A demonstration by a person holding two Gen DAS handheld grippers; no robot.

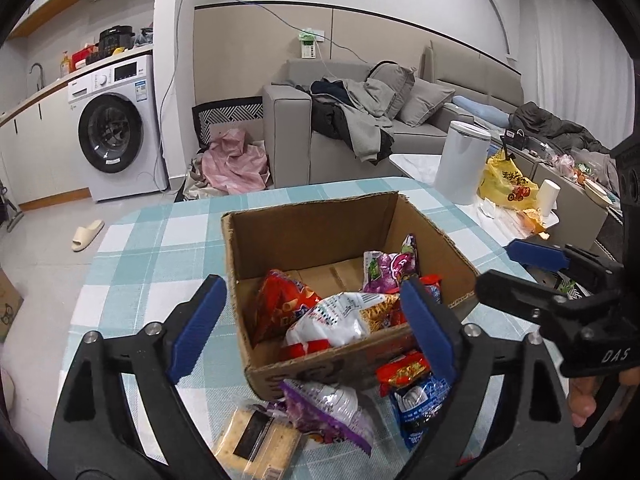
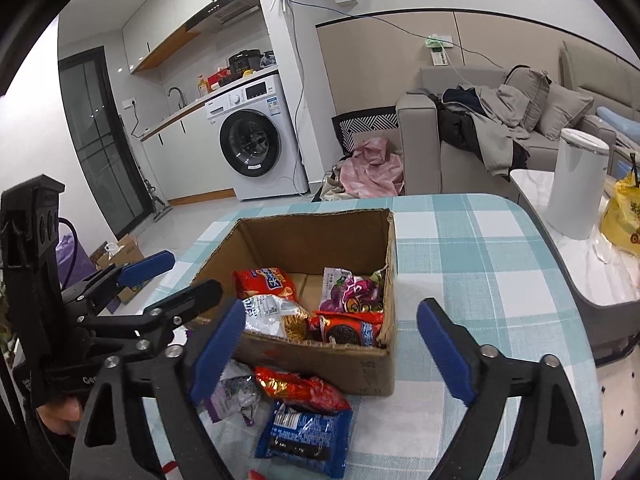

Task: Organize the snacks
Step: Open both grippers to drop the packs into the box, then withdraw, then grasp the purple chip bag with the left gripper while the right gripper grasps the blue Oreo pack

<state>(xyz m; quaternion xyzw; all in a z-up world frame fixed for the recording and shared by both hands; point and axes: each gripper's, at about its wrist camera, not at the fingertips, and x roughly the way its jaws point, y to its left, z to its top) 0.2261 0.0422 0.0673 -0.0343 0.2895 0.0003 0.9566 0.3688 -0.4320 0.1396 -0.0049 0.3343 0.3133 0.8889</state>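
Observation:
An open cardboard box [image 1: 312,220] [image 2: 312,236] stands on the checked tablecloth. It holds a red bag [image 1: 280,304], a white bag [image 1: 344,316], a purple bag [image 1: 388,268] and a red-and-blue Oreo pack [image 2: 348,330]. On the cloth in front of the box lie a cracker pack [image 1: 256,440], a purple-white bag [image 1: 328,412], a red pack [image 2: 300,390] and a blue Oreo pack [image 2: 304,436]. My left gripper [image 1: 314,324] [image 2: 176,278] hangs open over the box's near left corner, holding nothing. My right gripper [image 2: 332,346] [image 1: 516,270] is open and empty above the near right side.
A white canister [image 2: 576,184] and a yellow bag [image 2: 624,216] sit on a low side table to the right. Behind the table are a grey sofa [image 1: 360,128] piled with clothes and a washing machine [image 1: 116,132]. The table's far edge runs just behind the box.

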